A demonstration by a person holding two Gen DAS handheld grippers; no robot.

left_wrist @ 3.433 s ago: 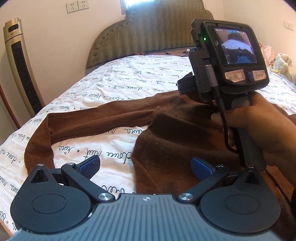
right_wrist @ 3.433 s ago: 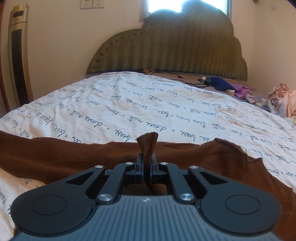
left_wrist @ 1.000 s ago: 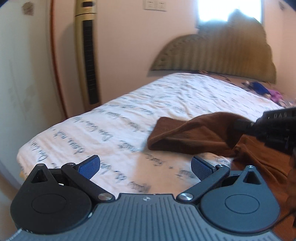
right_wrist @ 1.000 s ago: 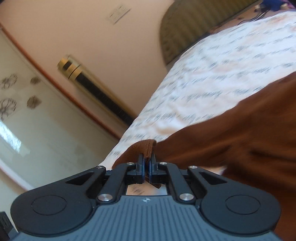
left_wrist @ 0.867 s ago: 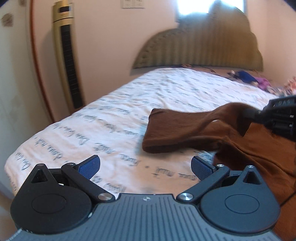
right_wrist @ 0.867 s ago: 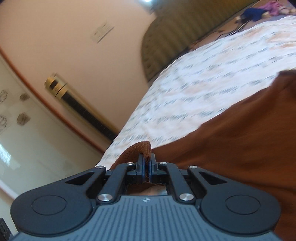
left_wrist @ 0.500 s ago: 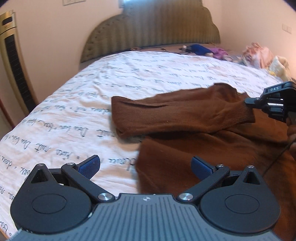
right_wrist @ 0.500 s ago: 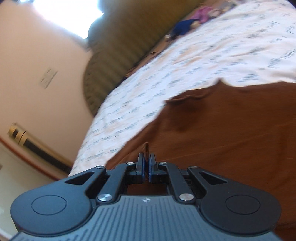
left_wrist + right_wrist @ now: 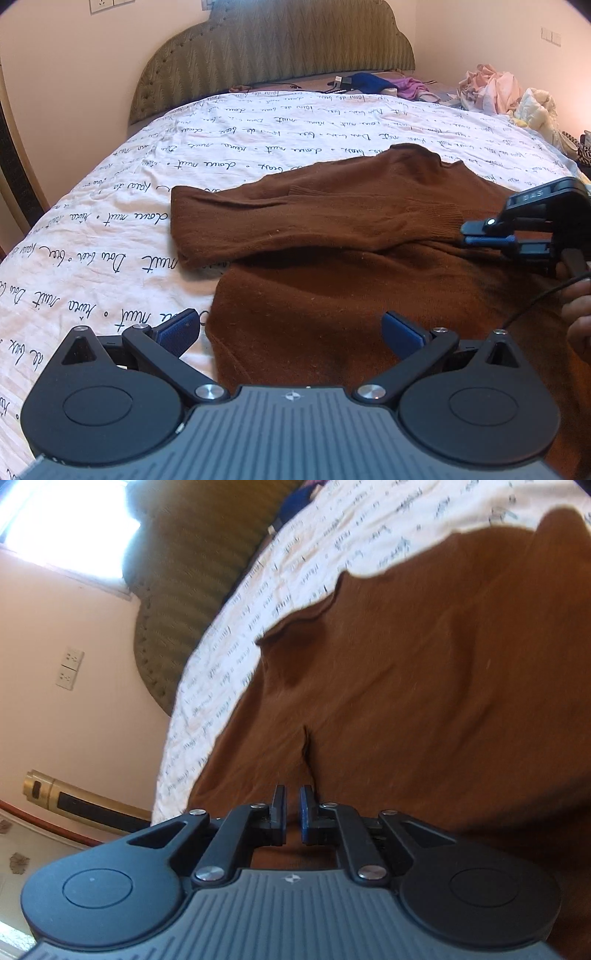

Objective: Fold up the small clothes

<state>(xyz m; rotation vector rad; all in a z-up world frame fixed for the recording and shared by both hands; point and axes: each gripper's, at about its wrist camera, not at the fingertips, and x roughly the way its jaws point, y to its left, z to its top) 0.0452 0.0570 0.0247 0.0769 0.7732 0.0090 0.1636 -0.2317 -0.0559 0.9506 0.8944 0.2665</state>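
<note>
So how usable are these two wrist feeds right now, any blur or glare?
Left wrist view: sharp, evenly lit, fisheye-bowed edges, brown knit sweater clear on the script-printed white bedspread. Right wrist view: rolled sideways, sweater soft with motion blur, bright window blown out at top left.

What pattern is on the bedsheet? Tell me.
The bedsheet is white with lines of dark cursive handwriting; the left wrist view shows it best.
</note>
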